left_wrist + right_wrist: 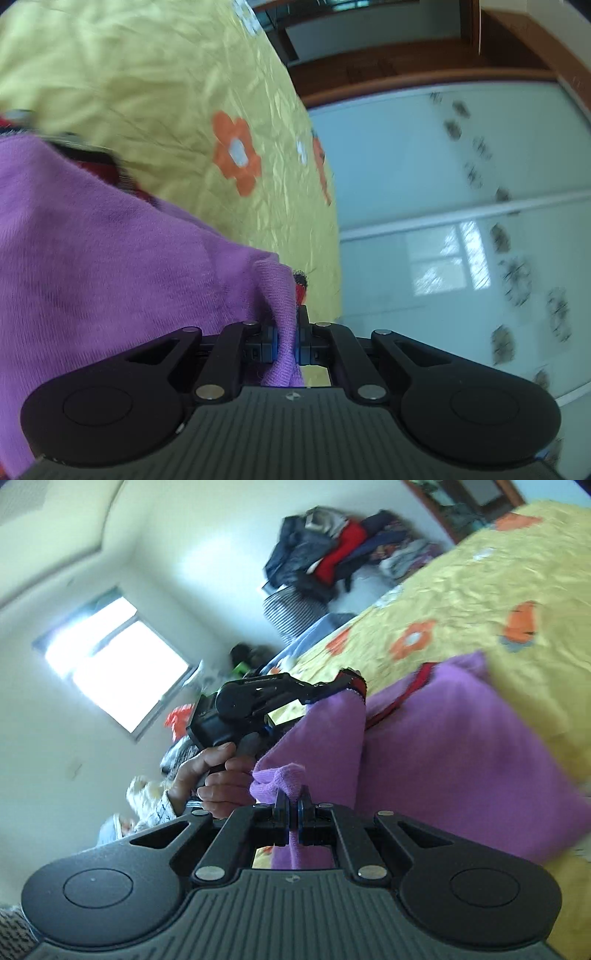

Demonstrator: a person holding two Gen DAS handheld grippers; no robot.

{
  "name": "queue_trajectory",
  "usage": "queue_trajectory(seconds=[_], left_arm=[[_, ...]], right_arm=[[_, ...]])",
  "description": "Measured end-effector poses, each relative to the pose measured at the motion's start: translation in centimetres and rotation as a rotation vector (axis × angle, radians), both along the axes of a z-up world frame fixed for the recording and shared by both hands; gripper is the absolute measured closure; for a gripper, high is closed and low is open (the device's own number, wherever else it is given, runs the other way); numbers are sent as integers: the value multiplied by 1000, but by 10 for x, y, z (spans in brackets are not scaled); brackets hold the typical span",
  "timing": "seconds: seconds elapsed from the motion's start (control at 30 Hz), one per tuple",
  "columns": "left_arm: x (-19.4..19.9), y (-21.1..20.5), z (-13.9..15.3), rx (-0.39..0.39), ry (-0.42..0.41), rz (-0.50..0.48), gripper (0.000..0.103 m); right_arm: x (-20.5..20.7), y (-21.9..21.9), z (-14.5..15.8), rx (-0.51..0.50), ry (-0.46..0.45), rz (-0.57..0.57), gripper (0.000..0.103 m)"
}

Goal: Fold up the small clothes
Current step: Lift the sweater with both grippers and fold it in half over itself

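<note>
This is a bedroom in a home. A wide bed under a crinkled yellow bedspread with orange flower appliqués fills much of both views, and beyond its far edge stands a tall wardrobe with pale frosted sliding doors bearing dark leaf prints and brown wooden trim. Past the far end of the bed, an untidy heap of dark, red and grey clothes lies against a plain white wall with a bright window.
</note>
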State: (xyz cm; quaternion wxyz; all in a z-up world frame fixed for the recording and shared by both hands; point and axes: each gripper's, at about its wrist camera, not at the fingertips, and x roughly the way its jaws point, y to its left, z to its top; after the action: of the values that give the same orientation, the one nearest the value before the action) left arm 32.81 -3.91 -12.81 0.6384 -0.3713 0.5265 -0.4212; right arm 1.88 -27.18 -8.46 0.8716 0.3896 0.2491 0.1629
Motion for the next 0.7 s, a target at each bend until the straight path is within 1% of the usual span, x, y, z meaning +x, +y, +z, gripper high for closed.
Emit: queue_trajectory(seconds=[0.2,0.3,0.43,0.57,0.63,0.7], left_arm=[[4,-49,-3,49,-7,-61,97],[3,-63,-2,72,-22,-85,97],[1,-75,-4,94,-25,-94,97],[1,-84,-7,117,-20,-89,97],[1,-91,-7,144,-26,-90,97],[2,-99,-8,141,-23,-92,97]], right_arm=[[-13,-42,-15,50,25,-85,99],[-18,-54,-24,72,43,-113,99],[-24,-70,-36,126,58,-150,99],[-34,-79,-42,121,80,-196,99],[-42,-81,-46,110,100,-208,99],[-46,-83,-51,107,121,-225,99]])
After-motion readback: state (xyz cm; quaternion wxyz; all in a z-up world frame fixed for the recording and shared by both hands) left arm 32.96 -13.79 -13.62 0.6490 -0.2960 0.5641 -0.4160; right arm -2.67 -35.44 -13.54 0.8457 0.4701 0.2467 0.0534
